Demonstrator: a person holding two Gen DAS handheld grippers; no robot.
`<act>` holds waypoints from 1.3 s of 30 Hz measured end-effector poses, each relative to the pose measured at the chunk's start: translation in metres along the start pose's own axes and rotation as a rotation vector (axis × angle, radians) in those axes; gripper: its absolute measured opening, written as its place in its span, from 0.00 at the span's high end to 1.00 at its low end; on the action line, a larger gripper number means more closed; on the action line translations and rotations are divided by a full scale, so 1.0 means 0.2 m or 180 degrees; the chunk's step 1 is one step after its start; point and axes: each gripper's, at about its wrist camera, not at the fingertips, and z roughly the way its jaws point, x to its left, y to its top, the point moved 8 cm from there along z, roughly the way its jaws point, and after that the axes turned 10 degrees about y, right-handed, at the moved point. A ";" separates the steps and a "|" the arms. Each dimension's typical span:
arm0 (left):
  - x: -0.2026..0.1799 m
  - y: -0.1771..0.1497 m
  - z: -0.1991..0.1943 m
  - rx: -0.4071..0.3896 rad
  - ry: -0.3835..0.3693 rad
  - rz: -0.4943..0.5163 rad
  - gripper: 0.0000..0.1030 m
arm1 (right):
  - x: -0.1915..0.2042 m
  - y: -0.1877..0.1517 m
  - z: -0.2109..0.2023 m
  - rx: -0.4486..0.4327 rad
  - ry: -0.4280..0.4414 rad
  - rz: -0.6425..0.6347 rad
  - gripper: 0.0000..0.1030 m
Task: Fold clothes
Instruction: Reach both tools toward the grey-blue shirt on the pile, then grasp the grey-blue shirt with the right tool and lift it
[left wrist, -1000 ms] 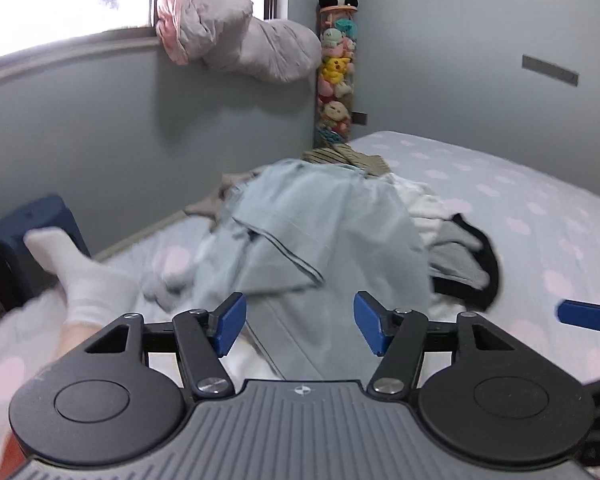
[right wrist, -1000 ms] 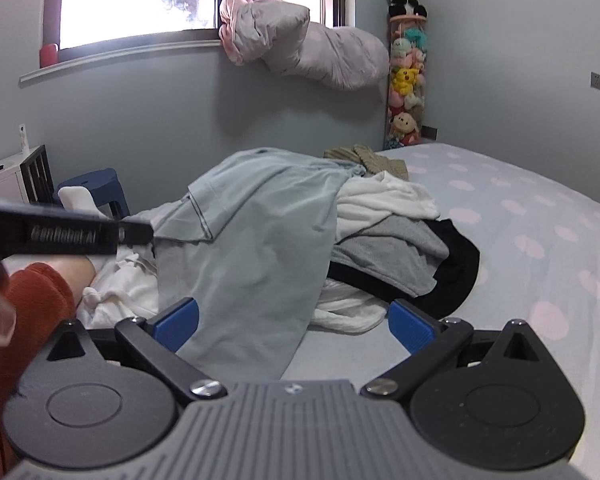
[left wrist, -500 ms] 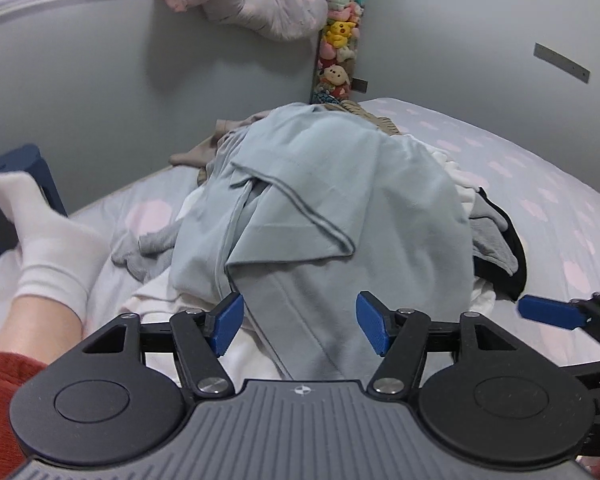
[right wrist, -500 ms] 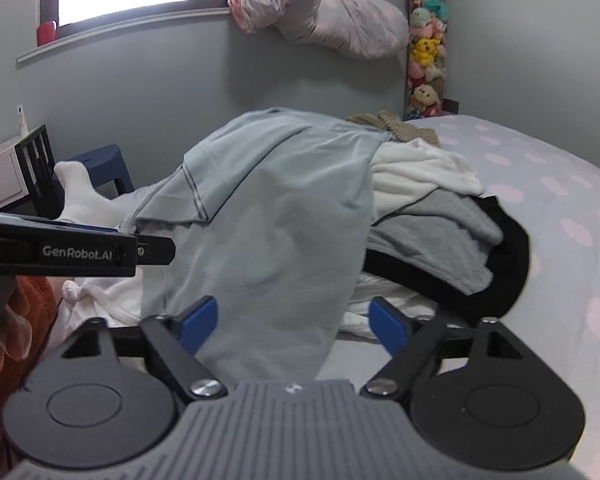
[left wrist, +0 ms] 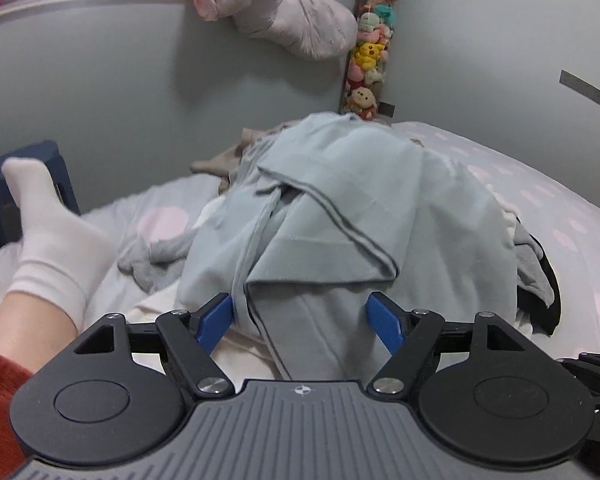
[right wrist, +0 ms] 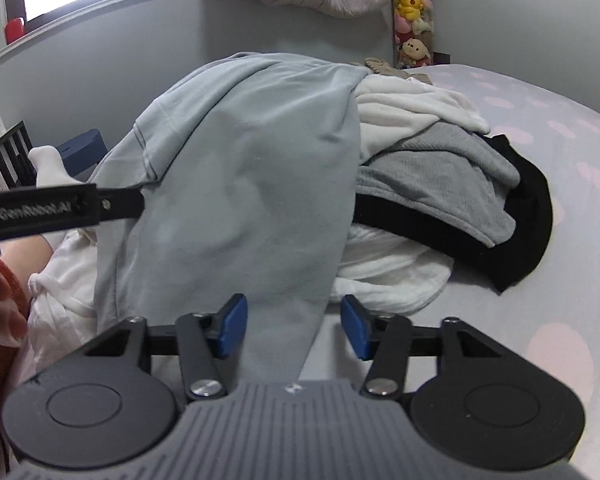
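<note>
Blue-grey shirt (left wrist: 340, 240) fills centre frame; our left gripper (left wrist: 300, 320) has just been widening, right gripper (right wrist: 290, 326) just narrowing, shirt between unpressed pads.

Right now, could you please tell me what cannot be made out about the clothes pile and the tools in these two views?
- Light blue shirt: its near hem is hidden behind both tool bodies in both views.
- White garment: mostly buried under the shirt and grey top.
- Left tool: whether its blue pads touch cloth, left view cannot tell.
- Right tool: jaws have been closing; contact unclear.
</note>
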 end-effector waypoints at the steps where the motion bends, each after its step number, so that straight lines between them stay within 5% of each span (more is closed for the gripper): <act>1: 0.01 -0.01 0.01 0.0041 -0.0014 -0.0056 0.26 | 0.00 0.00 0.00 0.0011 -0.0009 0.0002 0.68; 4: 0.04 -0.05 0.02 0.0223 -0.0132 -0.0339 0.23 | 0.02 0.02 -0.02 -0.0020 -0.0092 -0.0020 0.85; 7: 0.03 -0.08 0.03 0.0314 -0.0179 -0.0285 0.21 | 0.04 0.05 -0.05 -0.0056 -0.0128 -0.0079 0.91; 10: 0.00 -0.09 0.03 0.0309 -0.0052 -0.0073 0.13 | 0.05 0.06 -0.08 -0.0082 -0.0163 -0.0160 0.94; 20: -0.03 -0.10 -0.01 0.0259 -0.0089 0.0036 0.15 | 0.11 0.13 -0.17 -0.0281 -0.0224 -0.0303 0.96; 25: -0.10 -0.06 -0.10 0.0186 -0.0293 0.0187 0.44 | 0.13 0.18 -0.28 -0.0538 -0.0353 -0.0413 0.97; 28: -0.13 -0.06 -0.16 0.0175 -0.0379 0.0202 0.73 | 0.13 0.19 -0.38 -0.0628 -0.0364 -0.0380 0.97; 30: -0.14 -0.06 -0.19 0.0222 -0.0498 0.0145 0.76 | 0.15 0.20 -0.47 -0.0719 -0.0372 -0.0361 0.97; 32: -0.17 -0.06 -0.25 0.0235 -0.0688 0.0114 0.91 | 0.18 0.20 -0.55 -0.0823 -0.0369 -0.0384 0.98; 39: -0.28 -0.07 -0.55 0.0130 -0.1053 0.0197 0.97 | 0.29 0.14 -0.85 -0.1004 -0.0335 -0.0427 1.00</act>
